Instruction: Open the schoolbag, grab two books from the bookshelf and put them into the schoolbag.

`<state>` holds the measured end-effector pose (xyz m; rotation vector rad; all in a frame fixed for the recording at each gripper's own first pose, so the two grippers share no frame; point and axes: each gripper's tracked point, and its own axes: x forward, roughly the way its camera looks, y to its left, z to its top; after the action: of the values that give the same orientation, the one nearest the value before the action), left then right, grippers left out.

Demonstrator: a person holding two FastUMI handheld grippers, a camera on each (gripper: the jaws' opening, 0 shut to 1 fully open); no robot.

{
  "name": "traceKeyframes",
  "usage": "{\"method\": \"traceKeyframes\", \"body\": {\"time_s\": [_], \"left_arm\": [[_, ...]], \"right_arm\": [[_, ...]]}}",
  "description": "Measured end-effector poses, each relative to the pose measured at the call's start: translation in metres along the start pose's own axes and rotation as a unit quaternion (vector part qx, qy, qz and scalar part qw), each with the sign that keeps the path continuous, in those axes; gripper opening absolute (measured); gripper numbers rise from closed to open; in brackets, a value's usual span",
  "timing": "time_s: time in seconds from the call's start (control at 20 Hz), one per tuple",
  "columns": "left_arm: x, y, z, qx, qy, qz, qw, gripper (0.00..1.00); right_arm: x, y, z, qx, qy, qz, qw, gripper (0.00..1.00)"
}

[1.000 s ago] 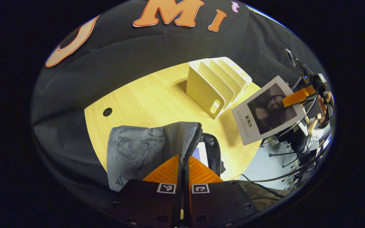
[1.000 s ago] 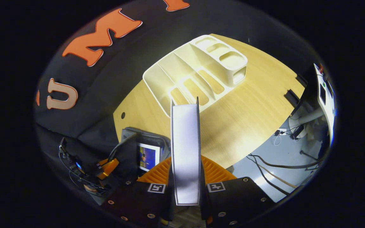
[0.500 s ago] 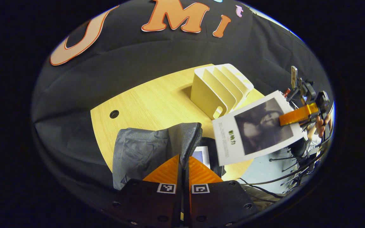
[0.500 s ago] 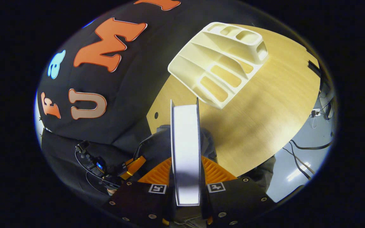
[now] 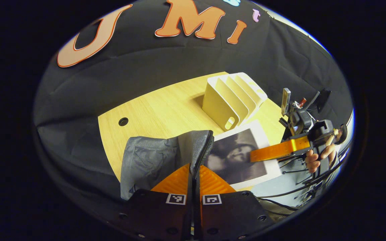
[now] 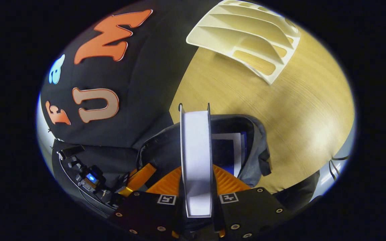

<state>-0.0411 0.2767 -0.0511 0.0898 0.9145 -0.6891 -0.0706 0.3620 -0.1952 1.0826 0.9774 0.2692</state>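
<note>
The grey schoolbag [image 5: 152, 157] lies on the wooden table [image 5: 159, 110]. My left gripper [image 5: 193, 167] is shut on its zipper edge and holds the mouth apart. My right gripper [image 5: 263, 154] is shut on a white book with a dark picture cover [image 5: 233, 157], held just over the bag's mouth. In the right gripper view that book [image 6: 196, 140] stands edge-on in my right gripper [image 6: 196, 174] above the open schoolbag [image 6: 256, 134]. Another book [image 6: 230, 147] lies inside. The cream bookshelf [image 5: 226, 97] [image 6: 246, 30] stands with its slots bare.
A round cable hole [image 5: 123, 121] sits in the table at the left. Off the table's right edge are stands and cables on the floor [image 5: 300, 187]. A hand [image 5: 313, 159] holds the right gripper there. Black cloth closes the back.
The right gripper has carried the book from beside the bookshelf down and left to the bag's mouth. The left gripper has kept hold of the bag's edge.
</note>
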Motion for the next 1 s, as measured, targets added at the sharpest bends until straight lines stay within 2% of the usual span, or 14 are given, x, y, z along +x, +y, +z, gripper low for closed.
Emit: {"method": "traceKeyframes", "body": {"time_s": [0.25, 0.45, 0.75, 0.85, 1.0], "left_arm": [[-0.004, -0.014, -0.002, -0.001, -0.010, -0.022, 1.000, 0.04], [0.001, -0.011, -0.001, -0.013, -0.013, -0.019, 1.000, 0.04], [0.015, -0.023, -0.009, 0.017, -0.002, -0.016, 1.000, 0.04], [0.017, -0.025, -0.008, 0.017, 0.000, -0.022, 1.000, 0.02], [0.020, -0.023, -0.010, 0.025, 0.005, -0.018, 0.999, 0.04]], "right_arm": [[0.039, 0.003, -0.005, -0.014, -0.024, 0.013, 1.000, 0.32], [0.062, 0.006, -0.014, -0.005, -0.029, 0.039, 0.999, 0.32], [0.091, 0.009, -0.052, -0.008, 0.034, 0.060, 0.998, 0.32], [0.091, 0.010, -0.057, -0.018, 0.057, 0.065, 0.996, 0.32], [0.096, 0.009, -0.048, -0.006, 0.077, 0.068, 0.995, 0.33]]}}
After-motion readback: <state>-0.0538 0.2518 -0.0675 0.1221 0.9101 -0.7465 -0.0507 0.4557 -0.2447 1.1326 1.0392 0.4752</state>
